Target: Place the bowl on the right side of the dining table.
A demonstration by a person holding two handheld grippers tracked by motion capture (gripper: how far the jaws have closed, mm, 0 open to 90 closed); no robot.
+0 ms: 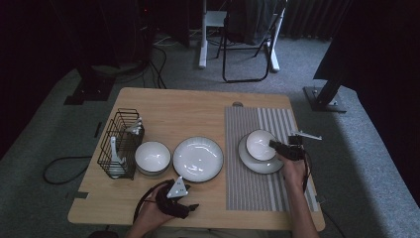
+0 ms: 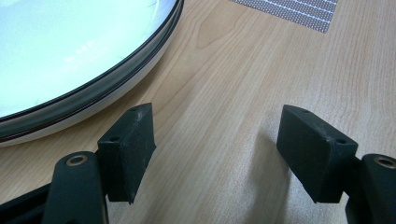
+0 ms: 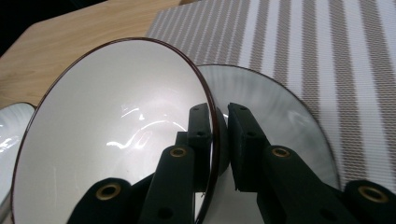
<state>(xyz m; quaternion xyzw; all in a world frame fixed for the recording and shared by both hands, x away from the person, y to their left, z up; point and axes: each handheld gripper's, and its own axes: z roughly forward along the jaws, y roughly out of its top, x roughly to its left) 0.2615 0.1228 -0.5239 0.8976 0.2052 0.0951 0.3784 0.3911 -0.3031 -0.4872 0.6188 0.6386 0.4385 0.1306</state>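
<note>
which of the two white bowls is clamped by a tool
The white dark-rimmed bowl over the small plate on the striped mat; the right tool pinches its rim. The other bowl sits untouched beside the wire rack.

**Two hands, one grip closed, one slack**

The right gripper [image 1: 275, 145] sits right of centre in the high view, its forearm rising from the bottom edge; its jaws are clamped on the rim of the bowl [image 3: 116, 126] (one pad inside, one outside). The left gripper [image 1: 190, 207] lies low at bottom centre, jaws spread wide with nothing between them.
</note>
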